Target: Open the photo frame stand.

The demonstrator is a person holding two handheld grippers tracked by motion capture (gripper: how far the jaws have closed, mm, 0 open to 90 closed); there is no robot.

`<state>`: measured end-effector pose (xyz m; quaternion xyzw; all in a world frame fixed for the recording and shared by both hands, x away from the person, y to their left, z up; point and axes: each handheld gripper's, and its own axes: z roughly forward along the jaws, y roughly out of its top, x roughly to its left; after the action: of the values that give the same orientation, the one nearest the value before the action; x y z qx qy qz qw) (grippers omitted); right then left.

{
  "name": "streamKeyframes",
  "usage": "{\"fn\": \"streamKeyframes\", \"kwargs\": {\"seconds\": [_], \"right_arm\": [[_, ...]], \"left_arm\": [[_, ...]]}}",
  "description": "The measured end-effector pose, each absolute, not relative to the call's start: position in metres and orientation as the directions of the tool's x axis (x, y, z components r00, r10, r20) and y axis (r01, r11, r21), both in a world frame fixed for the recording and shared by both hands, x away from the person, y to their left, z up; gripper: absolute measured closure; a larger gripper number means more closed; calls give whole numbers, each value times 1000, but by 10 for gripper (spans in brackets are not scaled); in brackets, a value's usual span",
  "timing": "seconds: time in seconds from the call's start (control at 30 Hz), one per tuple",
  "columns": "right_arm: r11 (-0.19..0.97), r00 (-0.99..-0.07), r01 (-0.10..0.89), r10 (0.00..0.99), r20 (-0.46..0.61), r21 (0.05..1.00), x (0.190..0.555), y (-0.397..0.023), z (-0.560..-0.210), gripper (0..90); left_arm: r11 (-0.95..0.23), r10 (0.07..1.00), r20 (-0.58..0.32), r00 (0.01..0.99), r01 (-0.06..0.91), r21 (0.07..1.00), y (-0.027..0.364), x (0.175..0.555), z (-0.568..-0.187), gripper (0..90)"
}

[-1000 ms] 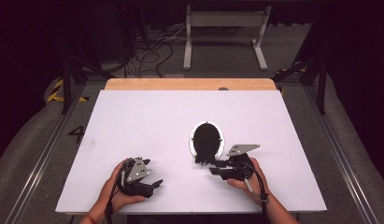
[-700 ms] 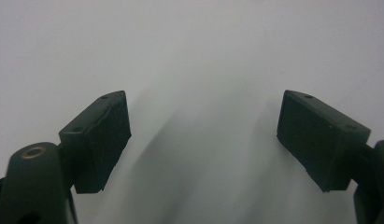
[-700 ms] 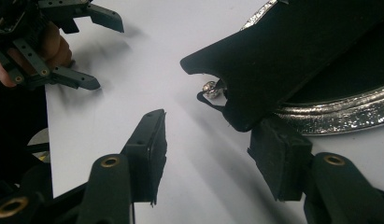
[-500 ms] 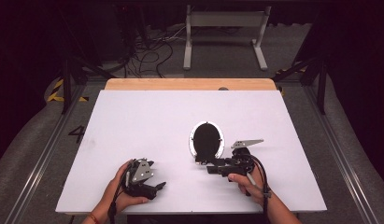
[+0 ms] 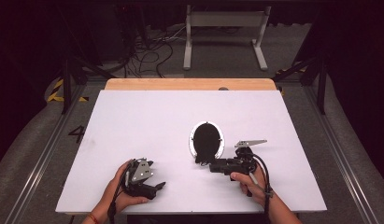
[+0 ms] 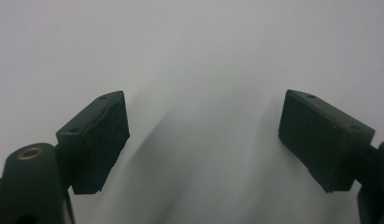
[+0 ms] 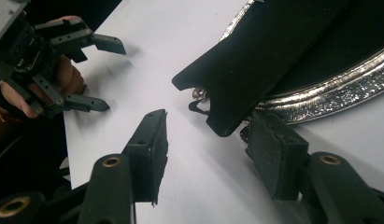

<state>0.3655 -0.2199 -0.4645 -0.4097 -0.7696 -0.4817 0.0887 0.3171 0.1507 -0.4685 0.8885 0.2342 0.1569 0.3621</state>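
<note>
An oval picture frame (image 5: 207, 139) with a silver rim (image 7: 330, 93) and a dark middle lies flat on the white table (image 5: 147, 121). A flat black strut (image 7: 264, 56) with a small metal hinge reaches out from under its near edge. My right gripper (image 5: 204, 163) lies level at that edge. Its jaws (image 7: 206, 135) have just been closing a little. The strut's end sits above the gap, close to the right pad (image 7: 273, 154), and neither pad presses on it. My left gripper (image 5: 158, 185), also the left gripper (image 7: 101, 74) in the right gripper view, rests open (image 6: 203, 100) over bare table.
A wooden strip (image 5: 189, 84) runs along the table's far edge. Beyond it are floor cables (image 5: 147, 51) and a white metal stand (image 5: 224, 32). Both hands sit close to the table's near edge (image 5: 189, 212). White surface spreads to the left and behind the frame.
The right gripper has shifted slightly at the frame's near edge and its grey plate has tipped a little. The left gripper has stayed where it was.
</note>
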Motion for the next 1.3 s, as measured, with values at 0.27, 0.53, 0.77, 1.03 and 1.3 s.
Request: {"fn": "streamKeyframes", "kwargs": {"seconds": [0.27,0.53,0.77,1.03,1.3], "right_arm": [[117,-588,757,553,590,643,372,-223,-465,586],[21,-498,808,558,664,588,385,-220,-469,559],[7,-507,807,519,688,590,395,-212,-469,528],[31,-523,801,522,674,598,396,-211,-468,541],[72,-576,767,516,634,637,395,-212,-470,565]], "left_arm": [[-620,533,100,840,307,722,147,318,-467,174],[-598,529,84,845,301,743,135,330,-456,176],[-618,510,103,854,281,734,121,348,-451,181],[-583,538,44,842,334,741,111,380,-452,182],[-545,567,-15,824,388,743,96,409,-456,175]]}}
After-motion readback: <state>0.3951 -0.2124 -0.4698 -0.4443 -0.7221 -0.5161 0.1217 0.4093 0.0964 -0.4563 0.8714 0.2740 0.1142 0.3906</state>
